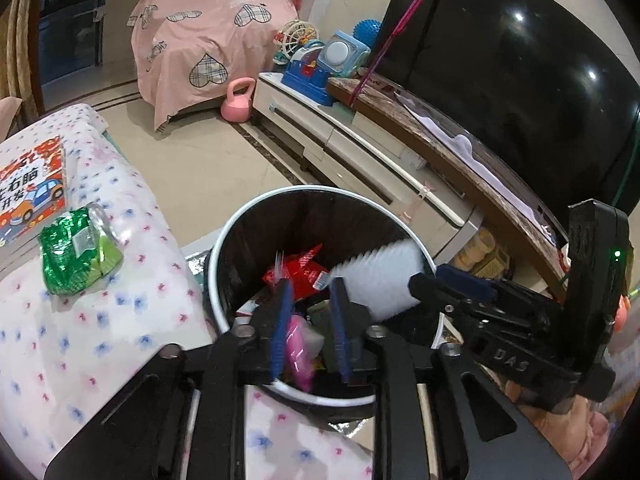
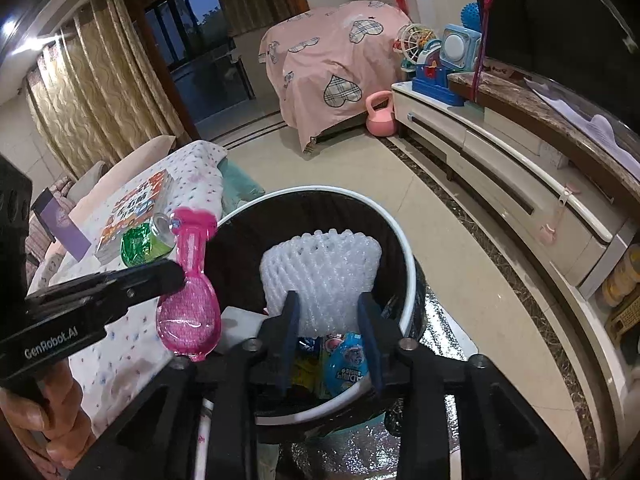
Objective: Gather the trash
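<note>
A black trash bin with a white rim (image 1: 219,248) (image 2: 409,268) stands beside the cloth-covered table and holds several wrappers. My left gripper (image 1: 310,282) (image 2: 178,276) hangs over the bin's near edge with its jaws apart. A pink spoon-shaped plastic pack (image 1: 299,342) (image 2: 188,312) stands between them against the left pad, clear of the other. Over the bin mouth, my right gripper (image 2: 328,296) (image 1: 424,280) has a white foam net (image 2: 320,264) (image 1: 380,280) pinched at its waist between the pads. A crumpled green packet (image 1: 76,256) (image 2: 140,244) lies on the table.
A picture book (image 1: 28,196) lies on the floral tablecloth (image 1: 120,320) beside the green packet. A low TV cabinet (image 1: 360,152) with toys and a large screen runs along the right. A pink kettlebell (image 1: 239,101) and a covered piece of furniture stand on the tiled floor beyond.
</note>
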The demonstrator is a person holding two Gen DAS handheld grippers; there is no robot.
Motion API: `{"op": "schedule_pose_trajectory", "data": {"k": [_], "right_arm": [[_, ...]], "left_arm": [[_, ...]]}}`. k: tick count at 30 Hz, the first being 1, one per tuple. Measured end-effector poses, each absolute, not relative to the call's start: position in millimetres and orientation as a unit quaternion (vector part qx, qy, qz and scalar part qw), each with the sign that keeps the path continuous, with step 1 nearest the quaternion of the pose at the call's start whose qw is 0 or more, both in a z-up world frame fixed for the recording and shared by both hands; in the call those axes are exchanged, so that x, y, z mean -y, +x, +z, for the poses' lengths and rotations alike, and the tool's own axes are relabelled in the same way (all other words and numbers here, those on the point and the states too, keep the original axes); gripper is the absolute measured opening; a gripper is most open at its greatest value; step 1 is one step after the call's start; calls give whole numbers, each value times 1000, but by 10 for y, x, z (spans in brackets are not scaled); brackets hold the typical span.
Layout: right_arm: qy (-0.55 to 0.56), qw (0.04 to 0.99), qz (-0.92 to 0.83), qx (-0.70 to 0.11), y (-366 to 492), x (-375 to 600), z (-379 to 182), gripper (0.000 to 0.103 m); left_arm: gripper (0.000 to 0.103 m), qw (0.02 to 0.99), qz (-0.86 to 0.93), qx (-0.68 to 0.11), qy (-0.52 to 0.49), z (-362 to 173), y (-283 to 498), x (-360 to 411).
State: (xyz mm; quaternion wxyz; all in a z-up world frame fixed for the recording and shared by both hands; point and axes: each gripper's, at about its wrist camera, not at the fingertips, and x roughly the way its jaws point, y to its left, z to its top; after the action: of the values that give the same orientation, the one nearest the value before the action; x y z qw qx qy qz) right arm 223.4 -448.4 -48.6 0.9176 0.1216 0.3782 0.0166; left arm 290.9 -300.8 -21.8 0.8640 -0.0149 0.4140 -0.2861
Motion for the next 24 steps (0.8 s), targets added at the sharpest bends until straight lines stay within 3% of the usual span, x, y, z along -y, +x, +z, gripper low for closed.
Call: {"op": "schedule_pose_trajectory", "data": {"k": [2, 5, 8, 10, 11, 16, 24], "right_arm": [[129, 919, 16, -372, 2215, 4507, -466, 54], [142, 920, 16, -364, 2161, 4528, -424, 56], [154, 924, 21, -349, 2041, 4512, -354, 69], [158, 928, 23, -337, 1942, 4475, -301, 89], [161, 930, 23, -330, 1881, 4446, -279, 93], [178, 935, 30, -306, 1596, 4279, -229, 100], [213, 937, 47, -274, 1120, 3944, -240, 102]], "left_arm": [[34, 866, -281, -412, -19, -210, 2882, 2953], [34, 868, -275, -412, -23, -195, 2821, 2851], [56, 873, -263, -409, -30, -187, 2728, 2718], [66, 879, -249, -405, -39, -190, 2611, 2590], [71, 880, -247, -404, -43, -193, 2562, 2534], [74, 885, -232, -398, -71, -230, 2221, 2116], [75, 902, -204, -371, -83, -218, 1686, 1579]]}}
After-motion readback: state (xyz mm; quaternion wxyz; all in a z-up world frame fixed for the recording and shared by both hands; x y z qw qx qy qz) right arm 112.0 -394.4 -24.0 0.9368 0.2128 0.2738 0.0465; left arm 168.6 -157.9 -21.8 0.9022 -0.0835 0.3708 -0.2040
